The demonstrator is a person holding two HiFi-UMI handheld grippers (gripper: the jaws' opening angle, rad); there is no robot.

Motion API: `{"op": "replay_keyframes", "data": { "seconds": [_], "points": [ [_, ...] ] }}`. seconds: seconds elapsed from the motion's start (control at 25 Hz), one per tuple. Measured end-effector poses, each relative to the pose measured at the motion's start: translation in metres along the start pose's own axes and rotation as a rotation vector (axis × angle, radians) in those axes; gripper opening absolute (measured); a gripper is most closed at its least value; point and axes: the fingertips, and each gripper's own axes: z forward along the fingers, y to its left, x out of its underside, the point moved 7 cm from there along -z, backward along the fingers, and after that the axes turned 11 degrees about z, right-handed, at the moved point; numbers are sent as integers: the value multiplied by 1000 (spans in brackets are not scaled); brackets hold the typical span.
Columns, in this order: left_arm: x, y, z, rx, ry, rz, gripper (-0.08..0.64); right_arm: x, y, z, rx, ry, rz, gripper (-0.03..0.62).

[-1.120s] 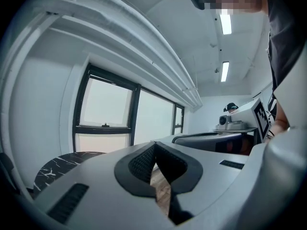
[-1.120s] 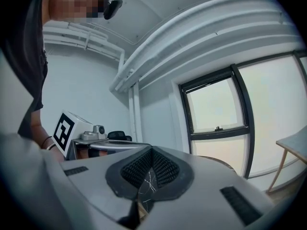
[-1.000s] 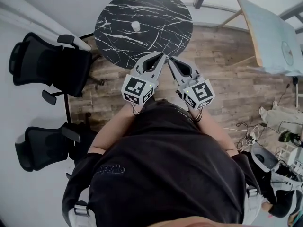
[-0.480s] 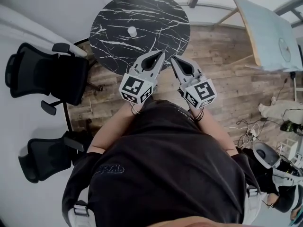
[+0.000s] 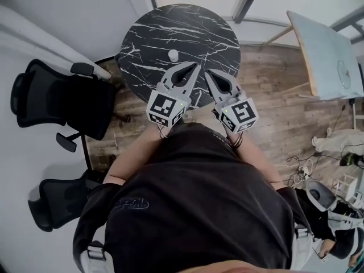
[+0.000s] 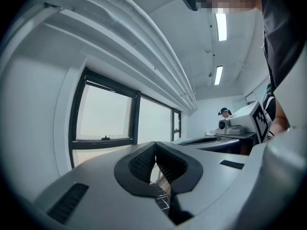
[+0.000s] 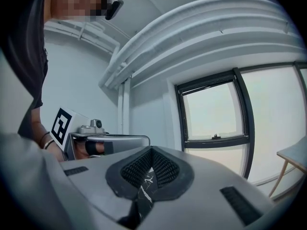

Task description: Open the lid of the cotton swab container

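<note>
A small white cotton swab container (image 5: 173, 55) stands near the middle of the round black marble table (image 5: 210, 33) in the head view. My left gripper (image 5: 195, 66) and right gripper (image 5: 206, 73) are held side by side over the table's near edge, short of the container, both shut with nothing between the jaws. In the left gripper view my left gripper (image 6: 155, 150) points up toward the windows, tips pressed together. My right gripper (image 7: 151, 153) looks the same in the right gripper view. The container is in neither gripper view.
Two black office chairs (image 5: 57, 98) (image 5: 62, 201) stand at the left on the wood floor. A pale table (image 5: 327, 50) is at the upper right. Cables and gear (image 5: 341, 186) lie at the right. Another person (image 6: 224, 112) shows far off in the left gripper view.
The head view has shifted, so the table and container sit slightly lower and more to the right. Both grippers stay shut and hold their place side by side.
</note>
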Motion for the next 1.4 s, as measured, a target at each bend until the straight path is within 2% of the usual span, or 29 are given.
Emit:
{"op": "replay_keyframes", "data": {
  "seconds": [0.28,0.6,1.16,1.4],
  "points": [
    [6,54,-11,-9,-8,15,12,-3,12,54,7,-17,4,18],
    [27,92,-21,-29,3,-9,14,9,23,90,3,11,13,18],
    [44,113,6,-82,24,-36,14,6,-18,114,-11,35,48,18],
    [56,124,21,-124,32,-47,44,-1,-41,132,-44,52,29,18]
  ]
}}
